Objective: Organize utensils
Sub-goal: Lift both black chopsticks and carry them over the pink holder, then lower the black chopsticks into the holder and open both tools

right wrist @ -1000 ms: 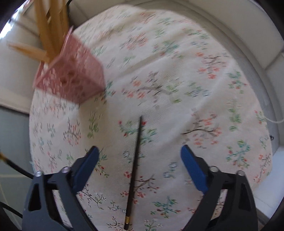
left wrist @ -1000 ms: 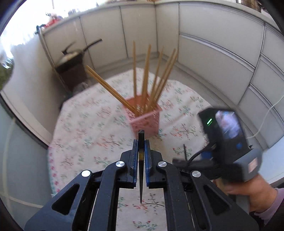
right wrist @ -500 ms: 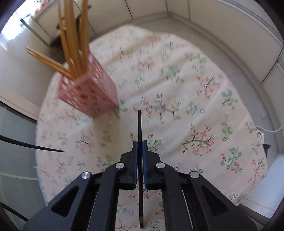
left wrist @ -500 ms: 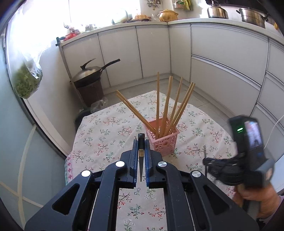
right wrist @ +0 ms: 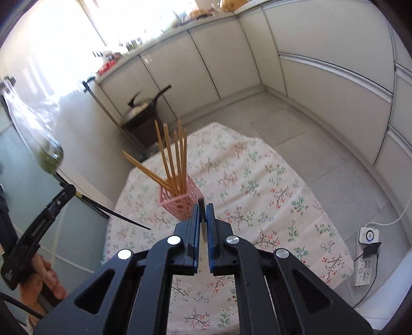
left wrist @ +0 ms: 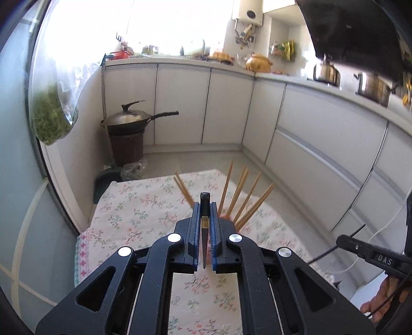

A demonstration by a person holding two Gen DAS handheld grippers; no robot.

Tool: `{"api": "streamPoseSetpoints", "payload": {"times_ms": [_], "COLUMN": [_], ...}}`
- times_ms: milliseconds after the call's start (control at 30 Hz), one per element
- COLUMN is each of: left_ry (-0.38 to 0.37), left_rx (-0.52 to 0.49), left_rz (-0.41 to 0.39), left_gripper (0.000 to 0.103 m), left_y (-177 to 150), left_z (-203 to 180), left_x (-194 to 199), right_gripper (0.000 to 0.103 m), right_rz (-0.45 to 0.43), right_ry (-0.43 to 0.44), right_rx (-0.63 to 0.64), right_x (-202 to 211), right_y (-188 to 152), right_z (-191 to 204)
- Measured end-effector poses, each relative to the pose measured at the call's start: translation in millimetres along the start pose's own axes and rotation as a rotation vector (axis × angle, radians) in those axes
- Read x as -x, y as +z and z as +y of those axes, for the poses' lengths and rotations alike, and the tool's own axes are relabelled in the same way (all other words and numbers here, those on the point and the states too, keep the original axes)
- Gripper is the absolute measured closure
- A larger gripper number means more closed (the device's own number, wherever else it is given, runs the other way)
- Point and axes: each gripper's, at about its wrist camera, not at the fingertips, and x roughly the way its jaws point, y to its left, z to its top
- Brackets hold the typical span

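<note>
White base cabinets (left wrist: 231, 108) are lining two walls beneath a cluttered countertop (left wrist: 180, 60). Daylight is flooding through the window (left wrist: 159, 23). A lidded wok (left wrist: 128, 121) is resting on a brown bin (left wrist: 127, 150). Grey floor tiles (right wrist: 322, 144) are surrounding the table's floral cloth (right wrist: 270, 185).

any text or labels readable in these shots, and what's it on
"DAS" reads in white on the black arm of the right tool's body.
White lettering runs along the left tool's black arm; too blurred to read.
The power strip shows no readable marks.
</note>
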Motion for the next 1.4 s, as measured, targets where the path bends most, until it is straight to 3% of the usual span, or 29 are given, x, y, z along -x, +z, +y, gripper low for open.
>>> {"api": "streamPoseSetpoints", "payload": {"times_ms": [200,367,700,800,967,1400], "left_ry": [-0.013,-0.007,0.026,0.024,0.047,0.094], "left_rx": [0.021,0.015,0.018,0.057,0.132,0.274], "left_rz": [-0.032,-0.034,0.022,0.019,-0.115,-0.178], "left_gripper": [0.097,0.097,0.095,0.089,0.064,0.050], "left_y": [21,30,30,26,35,36], "left_z": [-9,-17,-19,-11,9,57], "left_x": [-10,-25,-68,-66,-20,17], "right_gripper": [0.098,0.098,0.098,0.098,0.098,0.098], "right_rz": [-0.059,-0.051,-0.034,-0.041,-0.054,-0.192], "right_ry": [0.048,0.066,0.066,0.061,0.077,0.057], "right_rx": [-0.020,-0.046,-0.054,-0.052,-0.064,0.021], "right_x": [21,21,19,21,26,27], "right_y": [16,19,20,20,25,74], "right_z": [-5,-16,-23,-23,-19,55]}}
